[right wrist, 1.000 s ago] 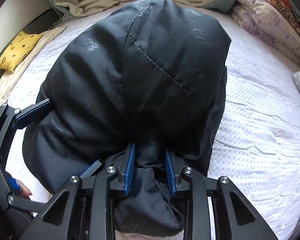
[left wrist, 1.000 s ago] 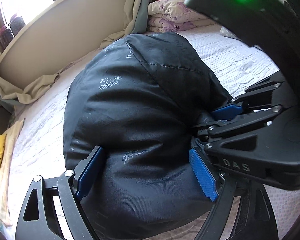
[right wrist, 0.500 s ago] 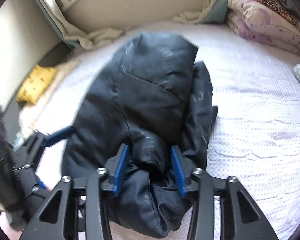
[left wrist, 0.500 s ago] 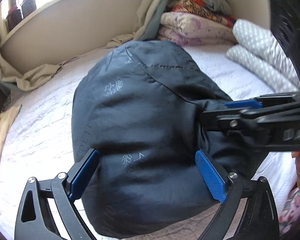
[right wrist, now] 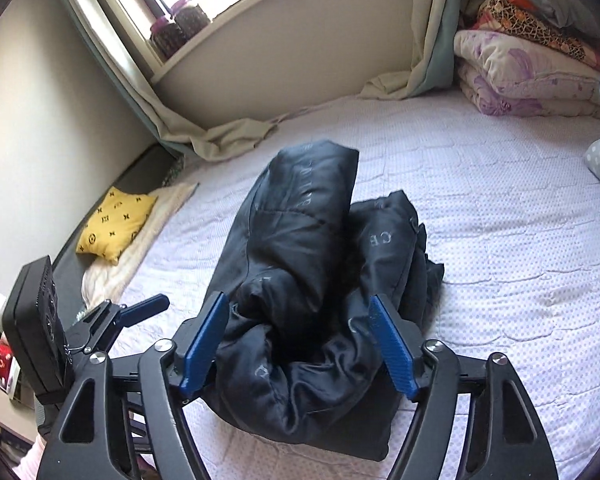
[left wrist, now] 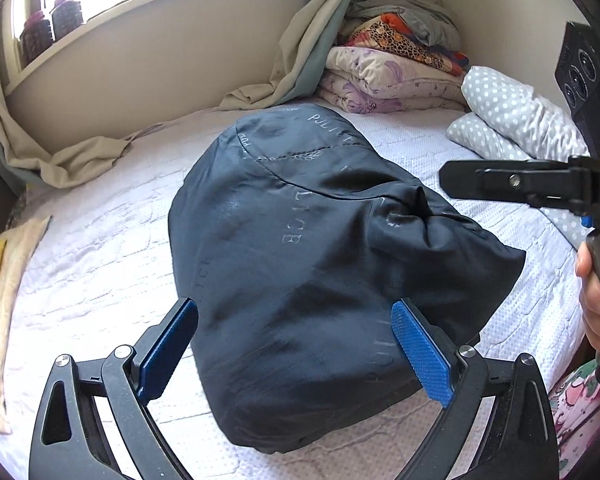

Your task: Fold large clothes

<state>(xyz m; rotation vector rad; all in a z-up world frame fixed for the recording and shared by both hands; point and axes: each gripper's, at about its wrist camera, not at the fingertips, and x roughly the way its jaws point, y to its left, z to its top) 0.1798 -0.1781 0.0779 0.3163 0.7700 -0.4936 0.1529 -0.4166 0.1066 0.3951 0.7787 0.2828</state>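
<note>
A black padded jacket (left wrist: 300, 256) lies folded into a thick bundle on the bed (left wrist: 100, 240). My left gripper (left wrist: 294, 344) hovers above its near end, open wide, and its blue pads (left wrist: 168, 344) stand clear of the fabric. In the right wrist view the jacket (right wrist: 300, 248) shows a loose rolled end near the camera. My right gripper (right wrist: 298, 344) has its jaws opening; that end sits between them, but the pads do not press on it. The right gripper (left wrist: 460, 180) also appears edge-on at the right of the left wrist view, held by a hand (left wrist: 596, 292).
Folded quilts (left wrist: 392, 76) and spotted pillows (left wrist: 516, 128) are stacked at the bed's far right corner. A curtain (left wrist: 300, 60) drapes onto the far edge under a windowsill with jars (right wrist: 180, 28). A yellow cushion (right wrist: 114, 222) lies at the left edge.
The right gripper has let go of the jacket fold and its jaws have spread. Both grippers have lifted away from the bundle, which stays on the bed.
</note>
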